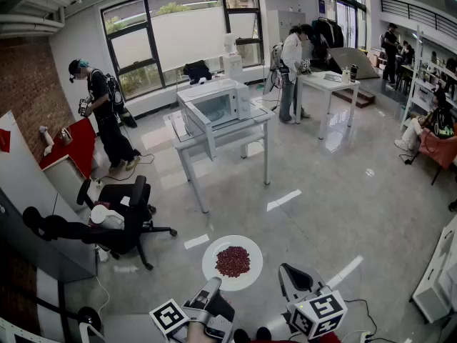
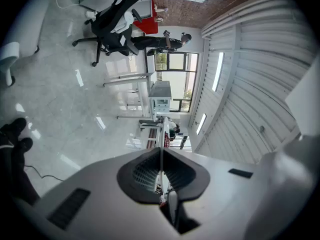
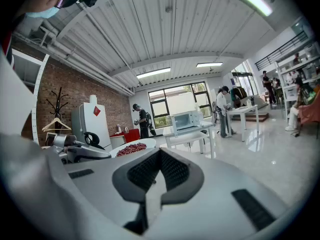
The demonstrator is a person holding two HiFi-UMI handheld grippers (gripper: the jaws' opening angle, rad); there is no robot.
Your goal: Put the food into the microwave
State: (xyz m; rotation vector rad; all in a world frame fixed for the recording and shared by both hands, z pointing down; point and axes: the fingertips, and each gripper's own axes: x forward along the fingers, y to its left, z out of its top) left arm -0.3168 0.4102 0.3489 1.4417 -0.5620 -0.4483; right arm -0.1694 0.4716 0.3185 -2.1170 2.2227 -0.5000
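Observation:
A white plate (image 1: 211, 260) heaped with red beans (image 1: 233, 261) hangs over the floor just ahead of me. My left gripper (image 1: 213, 289) is shut on its near rim. In the left gripper view the plate (image 2: 161, 139) shows edge-on, pinched between the pads. In the right gripper view the plate (image 3: 134, 147) and the left gripper (image 3: 80, 152) appear to the left. My right gripper (image 1: 289, 279) is beside the plate on the right, shut with nothing in it. The white microwave (image 1: 214, 104) stands on a glass table (image 1: 235, 131) some way across the room, and the right gripper view shows it too (image 3: 186, 120).
A black office chair (image 1: 121, 217) stands at the left, between me and the table. A person in black (image 1: 103, 116) is by the windows, another in white (image 1: 290, 63) at a white table (image 1: 325, 84). A seated person (image 1: 428, 123) and shelving are at the right.

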